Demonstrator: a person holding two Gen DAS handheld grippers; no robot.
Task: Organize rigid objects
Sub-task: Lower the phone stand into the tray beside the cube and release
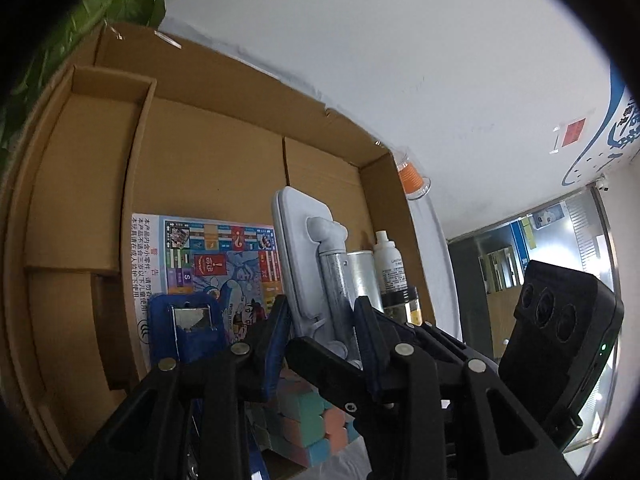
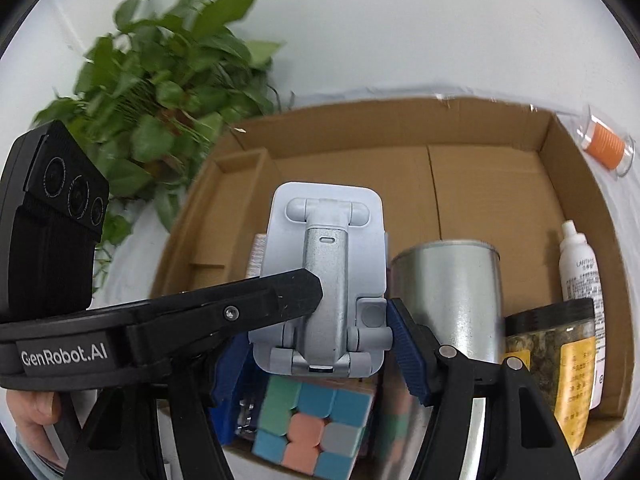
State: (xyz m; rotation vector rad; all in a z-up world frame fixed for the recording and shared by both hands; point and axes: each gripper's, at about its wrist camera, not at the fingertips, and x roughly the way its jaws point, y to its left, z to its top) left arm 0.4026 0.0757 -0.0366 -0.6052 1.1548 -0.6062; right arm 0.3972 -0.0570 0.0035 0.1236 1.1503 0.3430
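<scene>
Both grippers clamp one grey phone stand (image 2: 326, 280) over the cardboard box (image 2: 480, 184); right gripper (image 2: 320, 344) pinches its lower edges between blue pads (image 2: 408, 356), while the left gripper (image 1: 322, 328), reaching in from nine o'clock in the right view, grips its side and stem; left to right inside the box lie a printed sheet (image 1: 204, 256), a cube (image 2: 312, 428) at six o'clock below the stand, a metal can (image 2: 452, 300), a jar (image 2: 560, 360) and a white bottle (image 2: 580, 264) at three o'clock; a plant (image 2: 160, 92) stands at ten o'clock beyond the box.
</scene>
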